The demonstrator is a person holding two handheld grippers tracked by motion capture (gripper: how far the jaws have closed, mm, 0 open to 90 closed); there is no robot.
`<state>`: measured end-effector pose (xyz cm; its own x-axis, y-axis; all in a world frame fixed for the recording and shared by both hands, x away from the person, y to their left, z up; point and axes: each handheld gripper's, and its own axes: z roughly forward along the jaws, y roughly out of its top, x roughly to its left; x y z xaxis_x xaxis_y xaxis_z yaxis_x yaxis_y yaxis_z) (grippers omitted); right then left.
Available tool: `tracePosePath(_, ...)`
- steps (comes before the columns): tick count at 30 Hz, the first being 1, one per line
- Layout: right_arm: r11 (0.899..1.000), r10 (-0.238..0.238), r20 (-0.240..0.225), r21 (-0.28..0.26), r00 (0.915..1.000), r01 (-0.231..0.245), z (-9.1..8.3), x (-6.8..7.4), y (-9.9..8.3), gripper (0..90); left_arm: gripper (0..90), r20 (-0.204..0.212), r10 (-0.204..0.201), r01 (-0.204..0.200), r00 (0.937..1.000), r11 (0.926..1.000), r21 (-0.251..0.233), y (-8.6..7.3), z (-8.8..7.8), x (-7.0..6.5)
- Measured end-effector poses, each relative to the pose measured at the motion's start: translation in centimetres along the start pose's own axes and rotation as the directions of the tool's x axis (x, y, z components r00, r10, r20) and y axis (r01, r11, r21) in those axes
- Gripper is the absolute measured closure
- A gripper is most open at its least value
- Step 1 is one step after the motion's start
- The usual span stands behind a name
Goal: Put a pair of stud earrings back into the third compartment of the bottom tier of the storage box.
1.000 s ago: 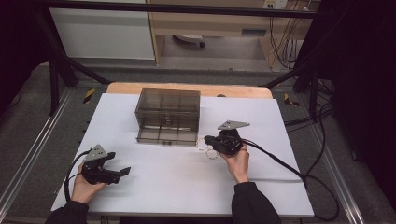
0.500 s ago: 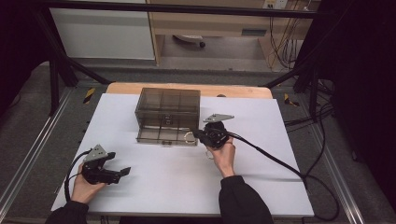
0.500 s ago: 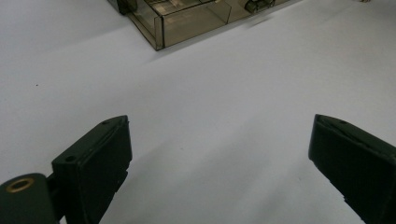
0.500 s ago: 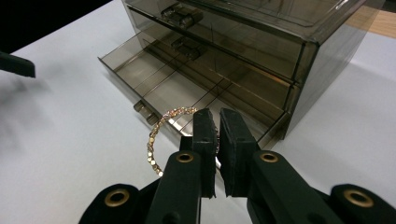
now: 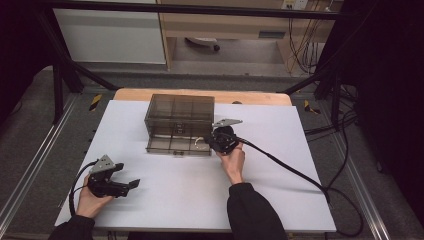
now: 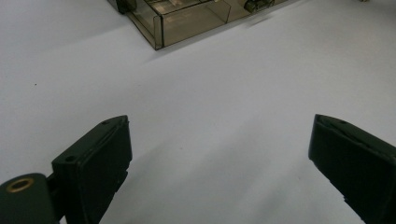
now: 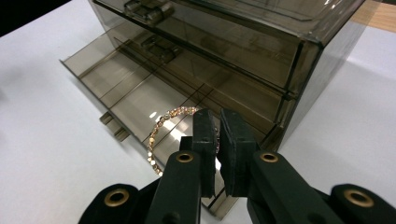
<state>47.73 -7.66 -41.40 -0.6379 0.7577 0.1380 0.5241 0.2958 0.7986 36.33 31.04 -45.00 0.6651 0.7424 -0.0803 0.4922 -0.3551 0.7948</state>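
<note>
A person stands at a white counter (image 5: 280, 200) with a claw in each hand. The right claw (image 7: 218, 135) is pinched shut on a beaded gold bracelet (image 7: 161, 126), holding it by one side so the loop hangs free just above the pulled-out bottom drawer (image 7: 140, 95) of a smoky clear plastic drawer box (image 5: 179, 122), apparently ready to be dropped into a compartment. The left claw (image 6: 219, 158) rests near the counter's front left corner, well apart from the box, jaws spread wide and holding nothing, likely kept out of the way.
</note>
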Motion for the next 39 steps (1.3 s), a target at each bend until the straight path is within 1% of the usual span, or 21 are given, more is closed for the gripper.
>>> tracePosePath(6,1.000,0.004,0.014,0.003,0.9999,-0.004,0.9,-0.5,-0.2,85.7,5.9,-0.001,0.000,0.000,1.0000,1.0000,0.001,0.0,0.0,0.0)
tracePosePath(16,1.000,-0.003,0.028,0.028,0.9996,0.002,2.3,-0.5,-1.1,85.4,6.0,-0.001,0.001,-0.001,1.0000,1.0000,0.002,0.0,0.0,0.0)
tracePosePath(21,0.999,0.000,0.022,0.034,0.9997,-0.001,2.6,-0.5,-1.3,84.8,5.9,-0.001,0.002,-0.002,1.0000,1.0000,0.003,0.0,0.0,0.0)
tracePosePath(23,1.000,-0.004,0.016,0.022,0.9999,0.003,2.4,-0.4,-1.2,81.0,6.0,0.000,0.002,-0.002,1.0000,1.0000,0.004,0.0,0.0,0.0)
tracePosePath(25,1.000,-0.002,0.016,0.020,0.9999,0.002,2.3,-0.4,-1.2,80.7,6.0,0.000,0.003,-0.003,1.0000,1.0000,0.004,0.0,0.0,0.0)
tracePosePath(26,1.000,-0.014,0.017,0.011,0.9998,0.014,1.9,-0.3,-1.0,78.1,6.0,-0.001,0.003,-0.003,1.0000,1.0000,0.004,0.0,0.0,0.0)
tracePosePath(30,0.999,-0.032,0.009,0.003,0.9994,0.032,0.6,0.0,-0.5,68.2,5.9,-0.001,0.003,-0.003,1.0000,1.0000,0.004,0.0,0.0,0.0)
tracePosePath(31,0.999,-0.032,0.009,0.003,0.9994,0.032,0.6,0.0,-0.5,68.2,5.9,-0.001,0.003,-0.003,1.0000,1.0000,0.004,0.0,0.0,0.0)
tracePosePath(32,0.999,-0.041,0.001,0.009,0.9992,0.041,-0.1,0.1,-0.3,61.6,5.9,-0.001,0.004,-0.004,1.0000,1.0000,0.004,0.0,0.0,0.0)
tracePosePath(33,0.999,-0.043,-0.002,0.015,0.9991,0.043,-0.4,0.2,-0.2,58.6,5.9,-0.002,0.004,-0.004,1.0000,1.0000,0.005,0.0,0.0,-0.1)
tracePosePath(34,0.999,-0.043,-0.002,0.015,0.9991,0.043,-0.4,0.2,-0.2,58.6,5.9,-0.002,0.004,-0.004,1.0000,1.0000,0.005,0.0,0.0,-0.1)
tracePosePath(35,0.998,-0.065,0.004,0.023,0.9979,0.064,-1.3,0.3,-0.1,51.8,5.9,-0.001,0.004,-0.004,1.0000,1.0000,0.005,0.0,0.0,0.0)
tracePosePath(36,0.998,-0.065,0.004,0.023,0.9979,0.064,-1.3,0.3,-0.1,51.8,5.9,-0.002,0.003,-0.003,1.0000,1.0000,0.005,0.0,0.0,0.0)
tracePosePath(37,0.997,-0.076,0.003,0.020,0.9971,0.076,-2.1,0.4,-0.1,47.8,5.9,-0.002,0.003,-0.003,1.0000,1.0000,0.005,0.0,0.0,0.0)
tracePosePath(39,0.997,-0.078,-0.005,0.010,0.9970,0.078,-2.8,0.3,-0.2,40.7,5.9,-0.002,0.004,-0.004,1.0000,1.0000,0.006,0.0,0.0,-0.1)
